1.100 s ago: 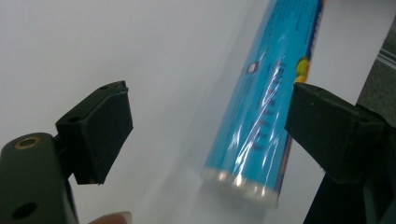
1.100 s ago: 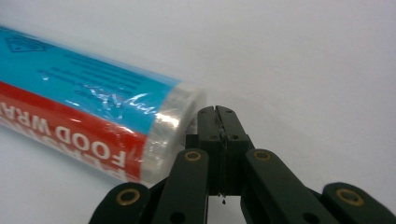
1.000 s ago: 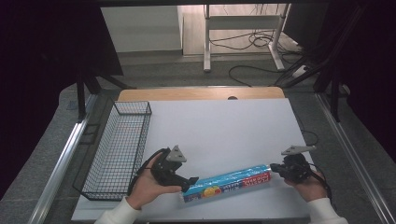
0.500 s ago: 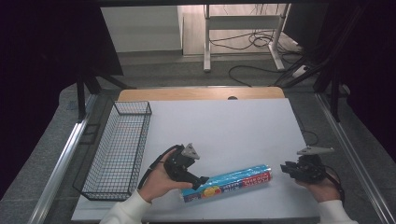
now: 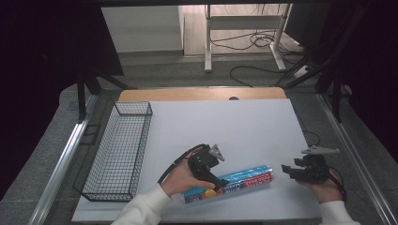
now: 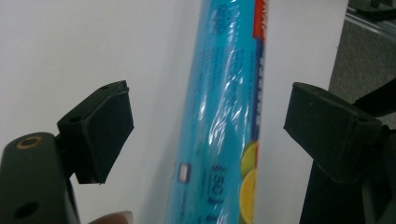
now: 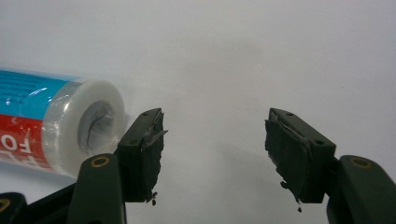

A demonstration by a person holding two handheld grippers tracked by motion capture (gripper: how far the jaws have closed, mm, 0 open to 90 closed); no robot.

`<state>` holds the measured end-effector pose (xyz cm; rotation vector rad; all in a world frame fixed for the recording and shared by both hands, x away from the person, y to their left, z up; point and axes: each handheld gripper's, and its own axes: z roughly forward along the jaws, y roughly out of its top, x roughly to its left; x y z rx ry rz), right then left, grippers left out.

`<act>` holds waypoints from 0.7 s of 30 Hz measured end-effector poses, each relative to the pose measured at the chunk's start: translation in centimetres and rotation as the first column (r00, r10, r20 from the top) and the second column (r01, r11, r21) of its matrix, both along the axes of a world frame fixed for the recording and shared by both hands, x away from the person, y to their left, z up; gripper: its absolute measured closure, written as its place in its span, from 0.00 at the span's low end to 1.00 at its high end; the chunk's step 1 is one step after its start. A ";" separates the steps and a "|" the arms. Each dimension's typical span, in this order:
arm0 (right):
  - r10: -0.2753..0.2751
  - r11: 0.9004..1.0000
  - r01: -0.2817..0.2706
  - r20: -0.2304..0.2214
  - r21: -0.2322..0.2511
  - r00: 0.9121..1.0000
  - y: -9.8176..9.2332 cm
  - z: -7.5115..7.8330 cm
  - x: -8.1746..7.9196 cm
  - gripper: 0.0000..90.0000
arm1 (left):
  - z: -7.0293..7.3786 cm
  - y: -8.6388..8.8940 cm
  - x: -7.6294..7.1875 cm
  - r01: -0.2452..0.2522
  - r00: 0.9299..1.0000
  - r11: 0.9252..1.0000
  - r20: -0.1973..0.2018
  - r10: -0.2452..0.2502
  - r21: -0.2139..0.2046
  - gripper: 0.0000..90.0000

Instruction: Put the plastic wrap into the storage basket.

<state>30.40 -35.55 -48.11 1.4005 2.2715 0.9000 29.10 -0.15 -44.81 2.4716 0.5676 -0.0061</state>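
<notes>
Landmark: the roll point(image 5: 228, 183), a long blue and red tube of clear wrap with fruit pictures on it. It lies flat on the white tabletop point(image 5: 234, 126), close to the near edge.
Roll up close: in the left gripper view the roll point(image 6: 224, 116) runs up the middle, shiny and blue, with a lemon picture low down. In the right gripper view its round white end point(image 7: 88, 128) shows a hollow hole.
Left gripper point(image 5: 217, 180): it sits over the left half of the roll. Its jaws are wide apart, one on each side of the roll, and do not touch it.
Left hand point(image 5: 180, 178): it holds the left gripper, just left of the roll, with a white sleeve behind it.
Right gripper point(image 5: 287, 169): it is just past the right end of the roll, with a small gap between them. Its jaws are spread wide with nothing in them. In the right gripper view the roll's end is beside one jaw, not between the two.
Right hand point(image 5: 324, 187): it holds the right gripper, to the right of the roll.
Basket point(image 5: 118, 150): a black wire basket, well to the left of the roll, at the left side of the tabletop. It looks empty.
Wood strip point(image 5: 202, 93): a brown edge far behind the roll, at the back of the tabletop.
Floor point(image 5: 187, 70): grey, farther back than the roll, with black cables and white legs of another stand.
</notes>
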 end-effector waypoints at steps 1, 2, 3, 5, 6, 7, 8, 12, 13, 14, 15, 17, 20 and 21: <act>-0.001 1.000 0.001 -0.001 0.000 1.000 0.0 0.0 0.0 0.41 | 0.0 -0.3 0.1 0.007 1.000 1.000 -0.003 -0.007 0.006 0.17; -0.002 1.000 0.002 0.001 -0.001 1.000 -0.1 0.0 0.0 0.41 | -0.2 -0.8 0.2 0.018 1.000 1.000 -0.010 -0.018 0.017 0.17; -0.004 1.000 0.004 0.000 0.003 1.000 -0.1 0.0 0.0 0.41 | -0.3 -1.2 0.2 0.028 1.000 0.999 -0.014 -0.027 0.025 0.17; -0.007 1.000 0.007 0.000 0.008 1.000 -0.2 0.0 0.1 0.40 | -0.6 -1.9 0.3 0.049 0.998 0.998 -0.026 -0.048 0.041 0.17; -0.008 1.000 0.008 0.001 0.008 1.000 -0.3 0.0 0.1 0.40 | -0.7 -2.2 0.2 0.060 0.998 0.997 -0.028 -0.058 0.051 0.17; -0.010 1.000 0.010 0.001 0.010 1.000 -0.3 0.0 0.1 0.40 | -0.9 -2.6 0.1 0.072 0.997 0.995 -0.031 -0.070 0.065 0.17; -0.010 1.000 0.010 0.001 0.011 1.000 -0.3 0.0 0.1 0.40 | -1.0 -2.8 0.1 0.082 0.996 0.994 -0.035 -0.080 0.073 0.17; -0.009 1.000 0.009 0.001 0.010 1.000 -0.3 0.0 0.1 0.39 | -1.7 -3.3 0.3 0.107 0.993 0.989 -0.059 -0.101 0.104 0.18; -0.009 1.000 0.009 0.000 0.008 1.000 -0.3 0.0 0.1 0.39 | -2.0 -3.4 0.4 0.105 0.993 0.987 -0.059 -0.098 0.119 0.18; -0.010 1.000 0.010 -0.001 0.004 1.000 -0.3 0.0 0.1 0.39 | -2.1 -3.5 0.5 0.102 0.994 0.986 -0.061 -0.095 0.129 0.18; -0.011 1.000 0.011 -0.001 0.003 1.000 -0.3 0.0 0.1 0.39 | -2.4 -3.6 0.6 0.103 0.993 0.985 -0.064 -0.095 0.137 0.18; -0.015 1.000 0.015 -0.002 0.004 1.000 -0.3 0.0 0.1 0.39 | -2.7 -3.8 0.8 0.104 0.993 0.984 -0.068 -0.095 0.147 0.19; -0.016 1.000 0.016 -0.003 0.003 1.000 -0.2 -0.1 0.1 0.39 | -3.4 -4.2 1.1 0.112 0.991 0.979 -0.085 -0.099 0.168 0.20; -0.017 1.000 0.017 -0.004 0.003 1.000 -0.2 -0.1 0.1 0.39 | -3.6 -4.4 1.2 0.112 0.991 0.979 -0.092 -0.097 0.172 0.20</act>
